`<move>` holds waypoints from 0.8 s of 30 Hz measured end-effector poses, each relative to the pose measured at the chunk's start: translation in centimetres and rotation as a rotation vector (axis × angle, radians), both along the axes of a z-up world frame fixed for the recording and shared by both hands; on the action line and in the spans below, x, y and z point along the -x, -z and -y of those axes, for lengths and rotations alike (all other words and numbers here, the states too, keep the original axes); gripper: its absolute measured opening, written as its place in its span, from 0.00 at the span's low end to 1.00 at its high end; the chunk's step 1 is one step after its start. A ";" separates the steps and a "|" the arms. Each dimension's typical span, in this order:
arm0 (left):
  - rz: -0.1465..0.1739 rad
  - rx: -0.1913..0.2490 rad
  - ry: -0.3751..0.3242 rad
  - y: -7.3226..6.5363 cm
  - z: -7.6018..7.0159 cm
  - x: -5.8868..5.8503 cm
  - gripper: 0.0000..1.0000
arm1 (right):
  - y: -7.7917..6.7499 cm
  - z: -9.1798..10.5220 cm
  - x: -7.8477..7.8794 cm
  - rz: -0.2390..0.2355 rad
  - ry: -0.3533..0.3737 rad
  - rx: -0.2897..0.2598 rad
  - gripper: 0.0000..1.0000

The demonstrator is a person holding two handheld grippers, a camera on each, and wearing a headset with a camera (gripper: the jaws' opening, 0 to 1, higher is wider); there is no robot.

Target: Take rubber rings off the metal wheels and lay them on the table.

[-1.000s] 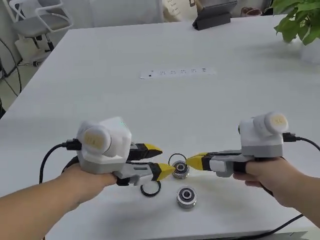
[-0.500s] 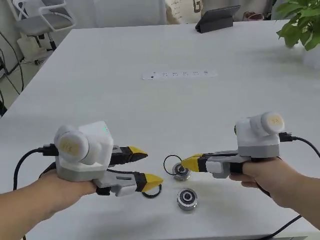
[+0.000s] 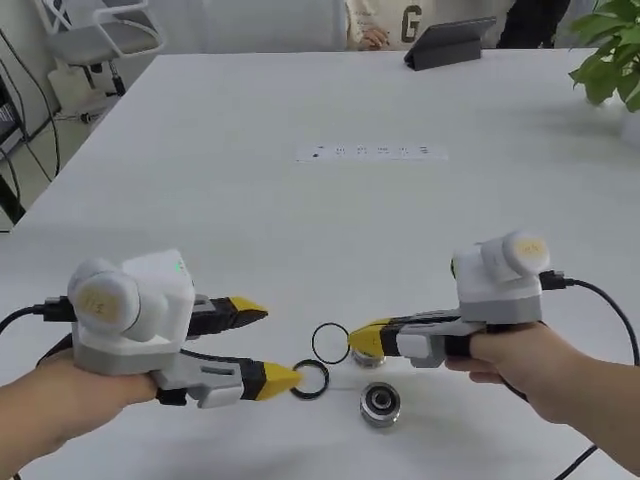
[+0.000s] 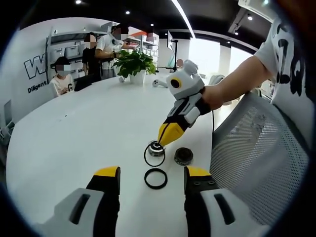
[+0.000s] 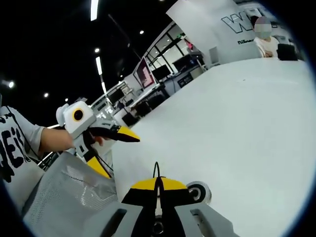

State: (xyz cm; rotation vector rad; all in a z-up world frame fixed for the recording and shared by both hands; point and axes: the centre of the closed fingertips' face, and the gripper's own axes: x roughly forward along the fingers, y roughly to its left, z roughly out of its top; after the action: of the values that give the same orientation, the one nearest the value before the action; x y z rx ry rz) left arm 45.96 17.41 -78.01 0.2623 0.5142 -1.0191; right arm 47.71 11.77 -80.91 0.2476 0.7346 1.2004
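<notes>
Left tongs (image 3: 264,345), lower left: wide, empty. Right tongs (image 3: 354,341): pinching rubber ring (image 3: 330,343), half-covering metal wheel (image 4: 156,148). Loose ring (image 3: 310,379), second wheel (image 3: 381,403): tabletop (image 3: 300,220), lower centre. Plant (image 3: 615,50): upper right.

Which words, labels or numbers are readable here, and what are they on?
"G": pale top of a person across the white table.
"W" and "Diligent", cut off: white wall.
Marks on the white strip: too small.
Black print on the white T-shirt: blurred.

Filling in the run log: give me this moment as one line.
left gripper: open, empty | right gripper: shut on rubber ring by wheel | loose ring: flat on table | second wheel: on table
</notes>
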 end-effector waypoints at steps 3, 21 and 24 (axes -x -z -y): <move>0.001 -0.003 -0.012 0.1 -0.3 0.0 0.51 | 0.3 -0.5 0.4 -0.008 -0.022 0.008 0.00; -0.001 -0.020 -0.047 0.3 -2.1 0.6 0.56 | 2.1 -2.3 1.6 -0.039 -0.092 0.065 0.00; -0.004 -0.021 -0.054 0.4 -2.4 0.6 0.56 | 2.4 -2.3 1.7 -0.041 -0.092 0.075 0.00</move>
State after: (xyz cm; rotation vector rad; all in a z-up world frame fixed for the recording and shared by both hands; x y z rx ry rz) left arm 45.36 19.76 -78.43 0.2640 0.5336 -0.9626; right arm 46.02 14.10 -83.27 0.1779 0.8329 1.2553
